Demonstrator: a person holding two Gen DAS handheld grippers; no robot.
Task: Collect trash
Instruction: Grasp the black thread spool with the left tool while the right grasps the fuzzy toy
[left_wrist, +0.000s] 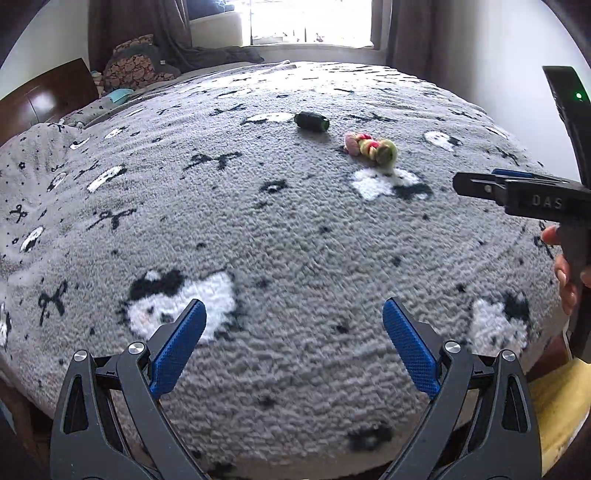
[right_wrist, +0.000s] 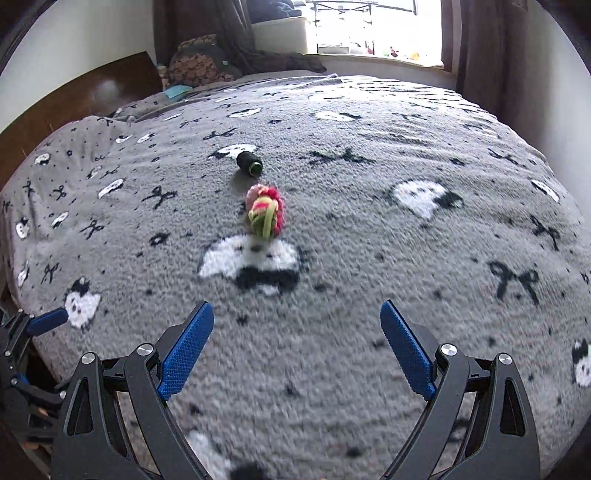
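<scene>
A dark green cylinder lies on its side on the grey patterned blanket of a bed, far ahead. Beside it lies a pink, red and green bundle. In the right wrist view the cylinder is farther and the bundle is nearer, straight ahead. My left gripper is open and empty over the blanket's near part. My right gripper is open and empty, well short of the bundle. The right gripper also shows from the side in the left wrist view. The left gripper's fingertip shows at the right wrist view's left edge.
A wooden headboard stands at the left. Pillows and a patterned bag lie at the far left corner. A window with dark curtains is behind the bed. A yellow object sits beside the bed's near right edge.
</scene>
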